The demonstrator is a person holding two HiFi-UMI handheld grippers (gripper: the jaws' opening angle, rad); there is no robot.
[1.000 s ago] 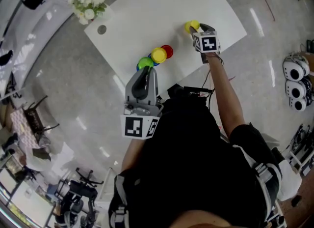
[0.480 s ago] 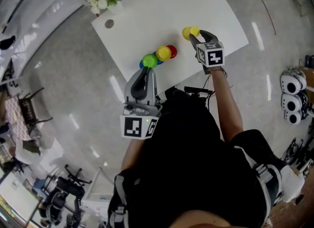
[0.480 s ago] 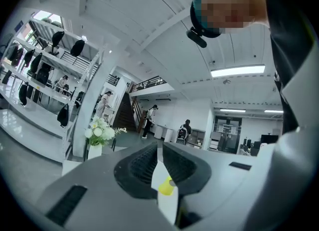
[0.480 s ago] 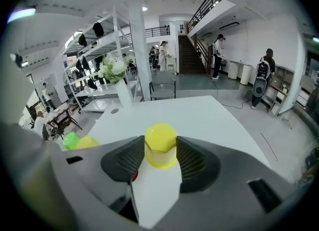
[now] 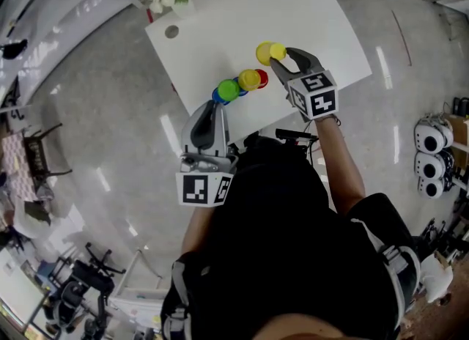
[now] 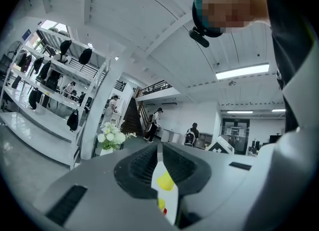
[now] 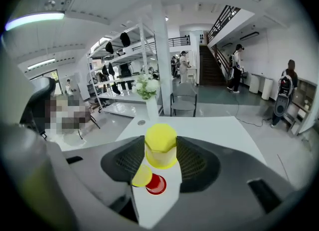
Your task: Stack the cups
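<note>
while the right gripper (image 5: 281, 61) grips a yellow cup (image 7: 160, 146), other cups (image 5: 249, 80) cluster.

Held cup (image 5: 265, 53) hangs right of cup cluster (image 5: 249, 80), seemingly above table (image 5: 308, 16).

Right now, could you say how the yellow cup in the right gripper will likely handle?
The yellow cup looks like smooth, thin plastic: probably light, perhaps slippery. Its tapered sides might let it slide from the right gripper.

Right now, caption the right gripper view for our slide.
Right gripper holds a yellow cup over the white table.
</note>
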